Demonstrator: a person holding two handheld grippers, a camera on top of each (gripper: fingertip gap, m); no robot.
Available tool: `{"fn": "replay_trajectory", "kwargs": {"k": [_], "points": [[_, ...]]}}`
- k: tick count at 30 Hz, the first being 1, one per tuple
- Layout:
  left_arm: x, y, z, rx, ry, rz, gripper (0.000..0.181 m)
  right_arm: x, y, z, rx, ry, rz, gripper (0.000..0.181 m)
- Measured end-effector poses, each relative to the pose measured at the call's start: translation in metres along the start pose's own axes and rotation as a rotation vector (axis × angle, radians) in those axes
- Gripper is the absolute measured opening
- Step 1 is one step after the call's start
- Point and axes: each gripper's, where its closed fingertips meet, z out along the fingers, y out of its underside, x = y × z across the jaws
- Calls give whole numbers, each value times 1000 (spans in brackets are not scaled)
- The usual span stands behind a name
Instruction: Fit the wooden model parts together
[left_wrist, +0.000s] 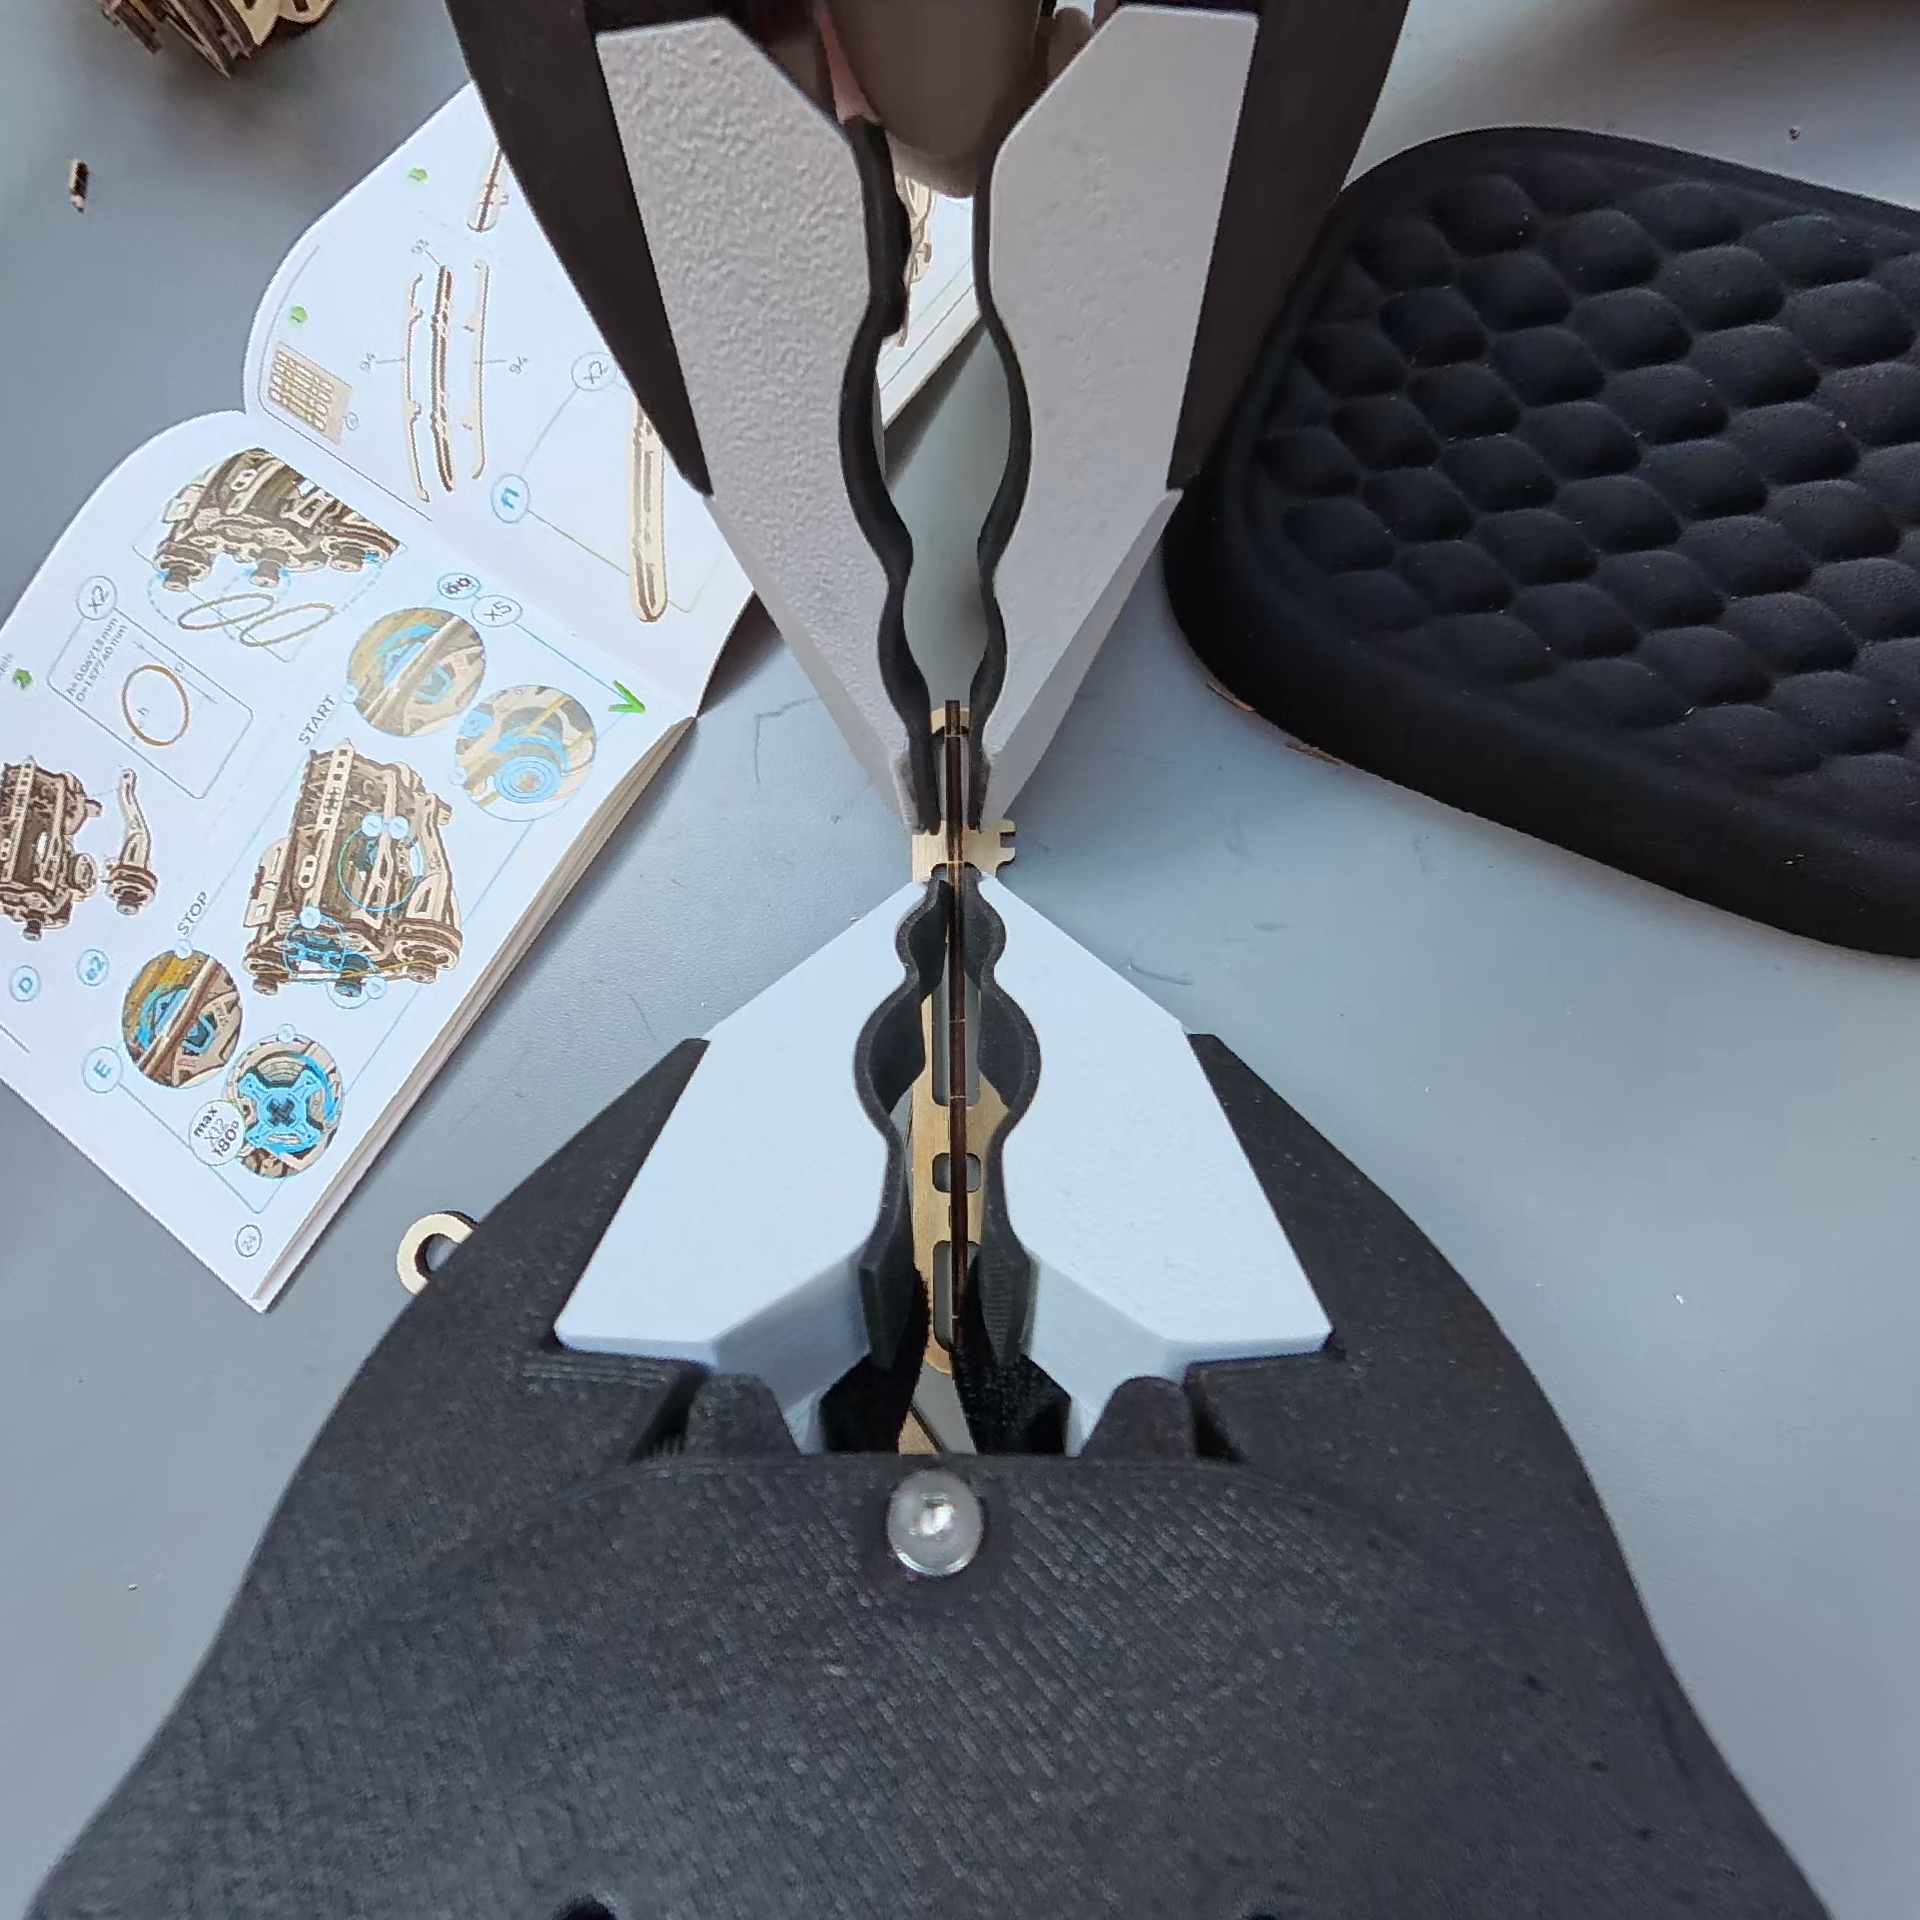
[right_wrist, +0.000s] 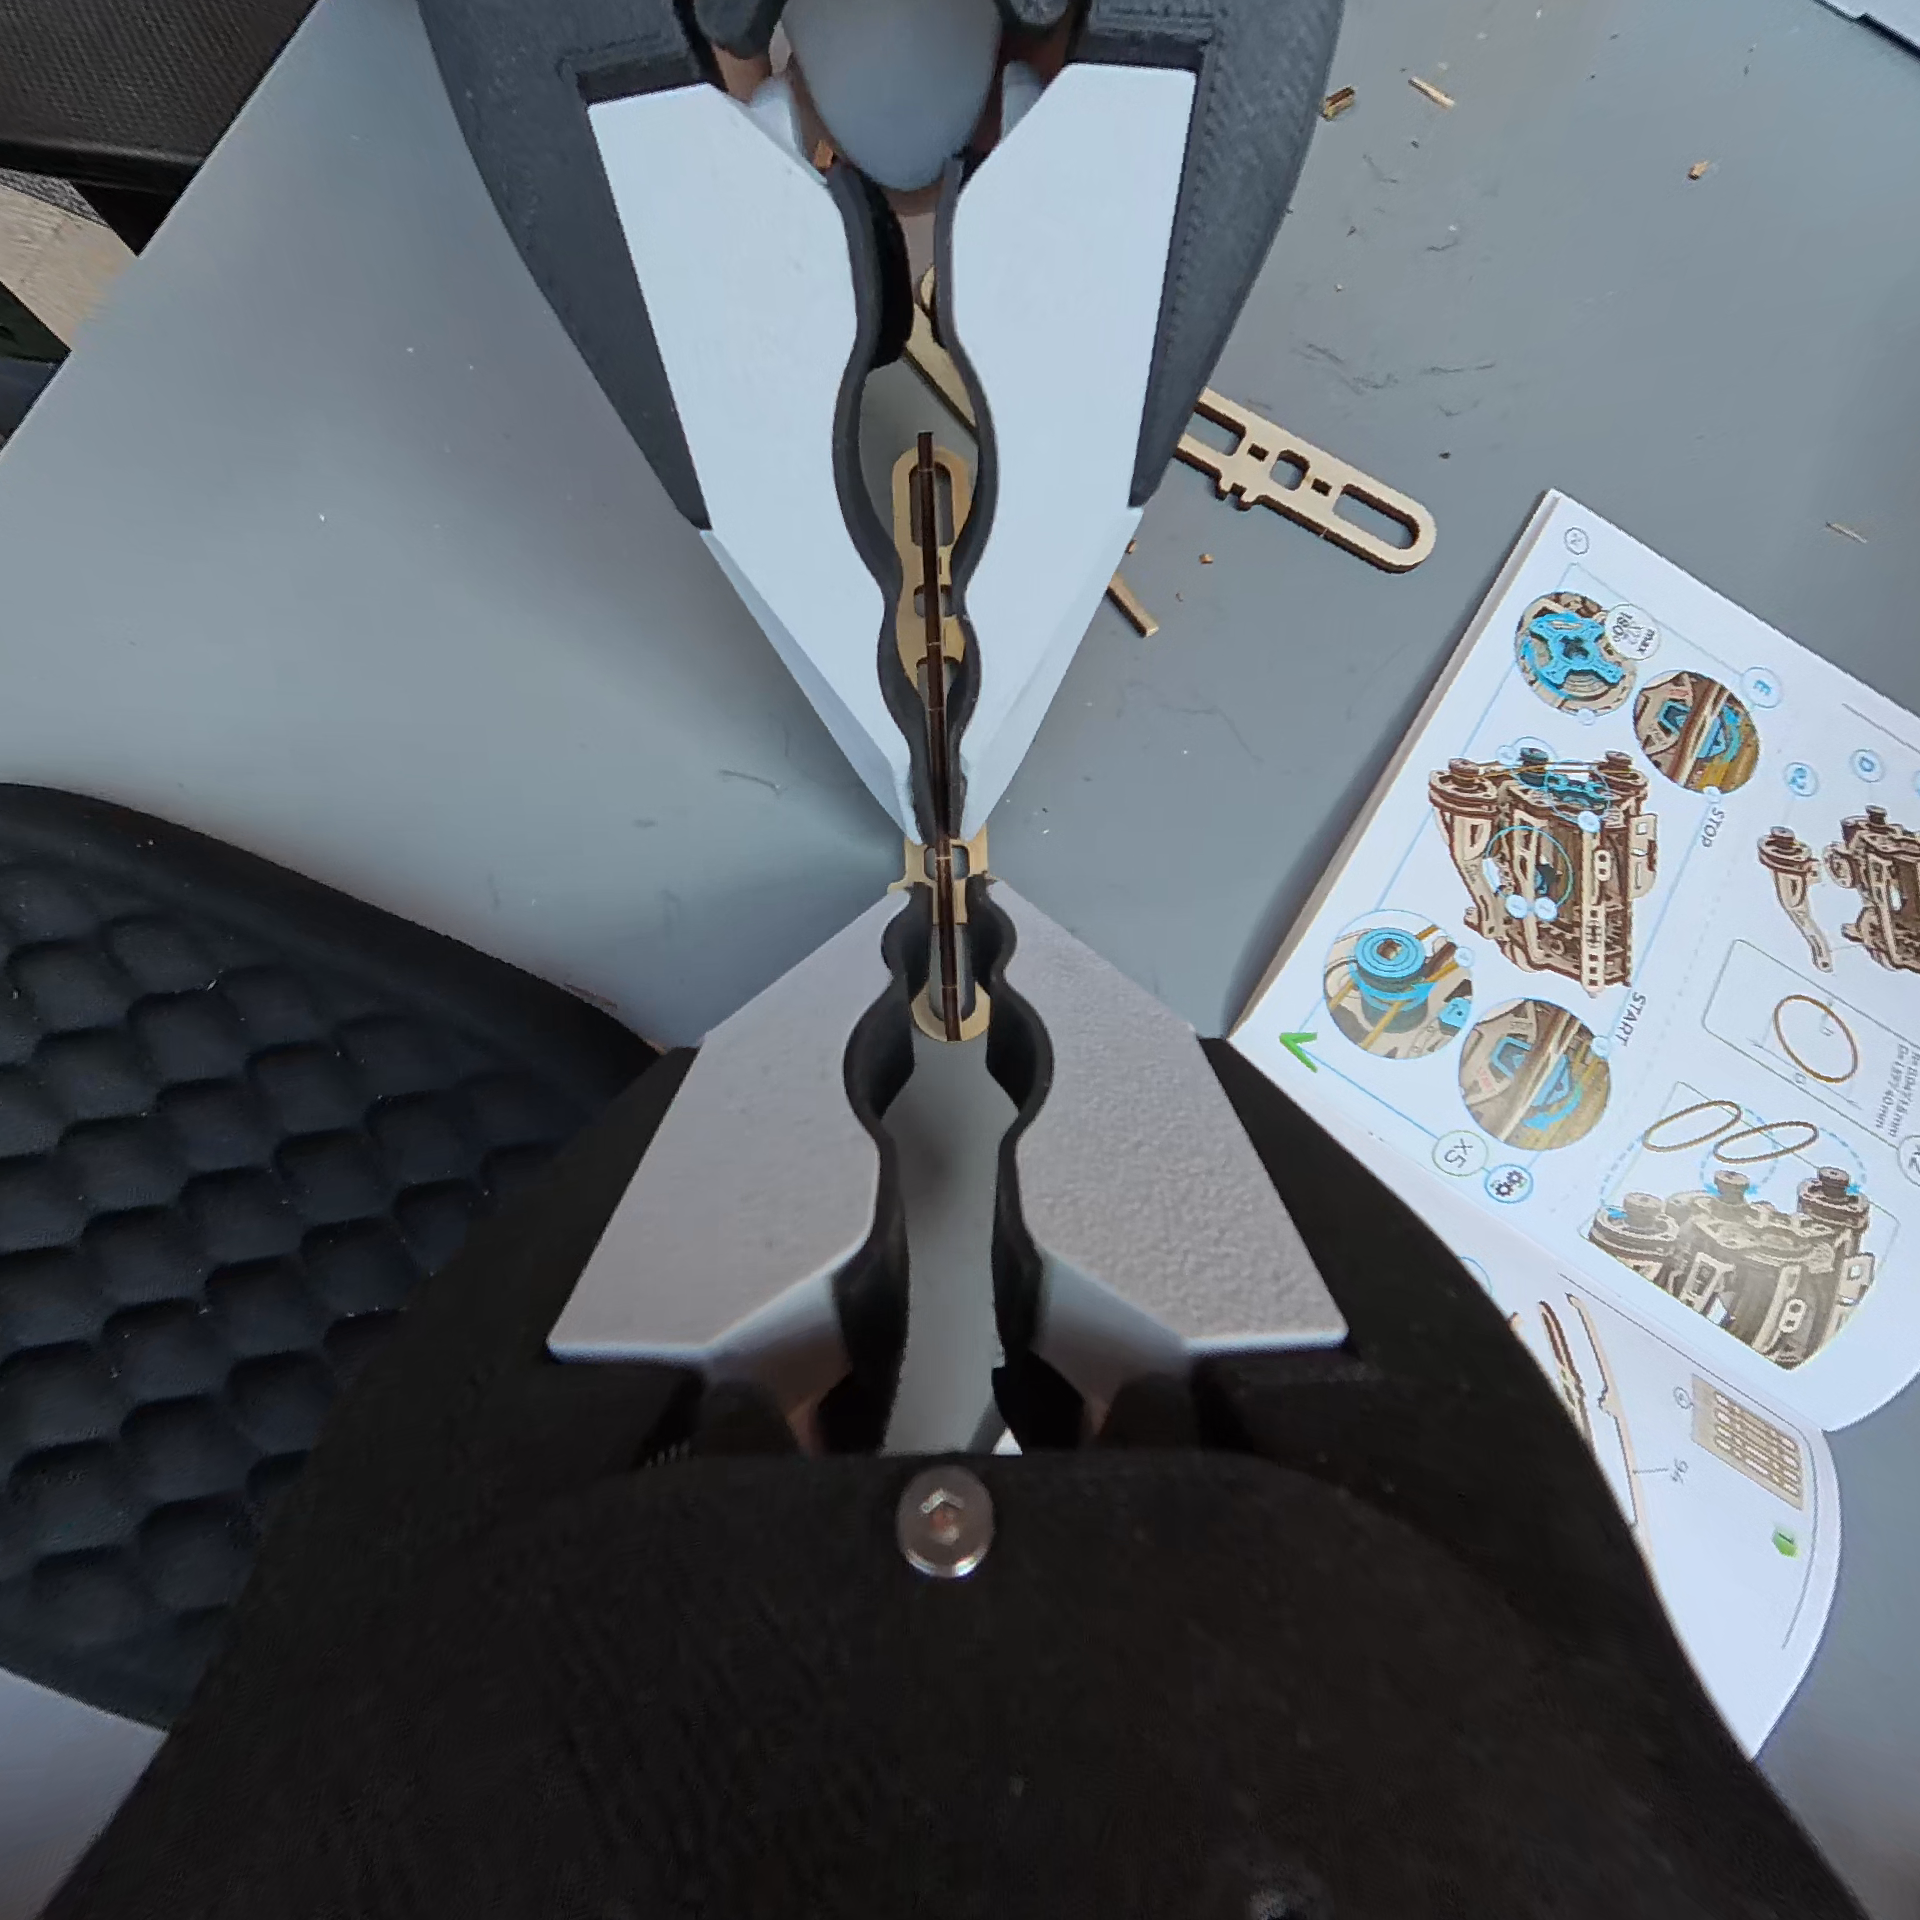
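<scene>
Pinching one thin wooden strip (left_wrist: 951, 1039) tip to tip, your left gripper (left_wrist: 948, 896) and right gripper (right_wrist: 943, 906) both clamp it. An instruction booklet (left_wrist: 312, 790) lies at nine o'clock, a black cushion (left_wrist: 1621, 520) at two.

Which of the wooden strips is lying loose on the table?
The slotted strip beyond the booklet. The other strips are pinched between both grippers' jaws.

Open white illustrated instruction booklet (left_wrist: 312, 748) flat on grey tabletop (left_wrist: 1455, 1195); black honeycomb-textured foam cushion (left_wrist: 1621, 499) well apart, opposite side.
</scene>
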Motion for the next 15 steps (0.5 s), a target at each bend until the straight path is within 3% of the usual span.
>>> {"fn": "replay_trajectory", "kwargs": {"k": [1,15], "points": [[0,0,0,-1,-1,1,0,-1,1,1,-4,-9,5,5],[0,0,1,-9,-33,37,1,-2,5,3,-24,-2,47,1]]}}
